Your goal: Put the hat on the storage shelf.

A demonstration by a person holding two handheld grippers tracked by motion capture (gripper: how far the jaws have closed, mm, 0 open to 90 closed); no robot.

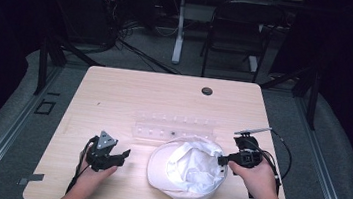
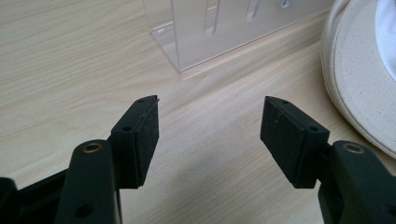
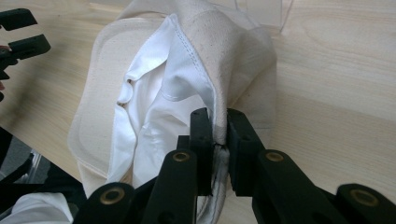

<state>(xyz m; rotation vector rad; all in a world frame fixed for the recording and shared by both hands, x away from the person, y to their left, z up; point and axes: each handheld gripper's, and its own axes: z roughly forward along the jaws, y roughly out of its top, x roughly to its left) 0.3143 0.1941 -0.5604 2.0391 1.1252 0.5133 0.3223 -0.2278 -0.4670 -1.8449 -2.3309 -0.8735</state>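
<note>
Right gripper view has the right gripper [image 3: 217, 128] pinching the rim of a cream canvas hat [image 3: 233, 51], its two black jaws pressed together on the doubled edge where the speckled outer cloth meets the smooth white lining [image 3: 159, 98]. The rim is pulled up into a tall fold above the jaws, and the stitched seam runs down that fold. The flat cream brim curves round the far side of the lining.

From the high view, the right hand [image 1: 251, 174] grips its tool from behind at the hat's right edge, the forearm coming in from the bottom right and a black cable looping off beside it. The left gripper [image 1: 123, 155] lies low on the pale wood-grain table [image 1: 115, 92], held by the left hand [image 1: 97, 168] just left of the hat, a grey three-cornered plate on top. Its jaws stand spread wide with bare tabletop between the flat black pads [image 2: 144, 135].

A clear plastic rack [image 1: 173, 128] stands just beyond the hat; its transparent wall rises ahead of the left jaws.
</note>
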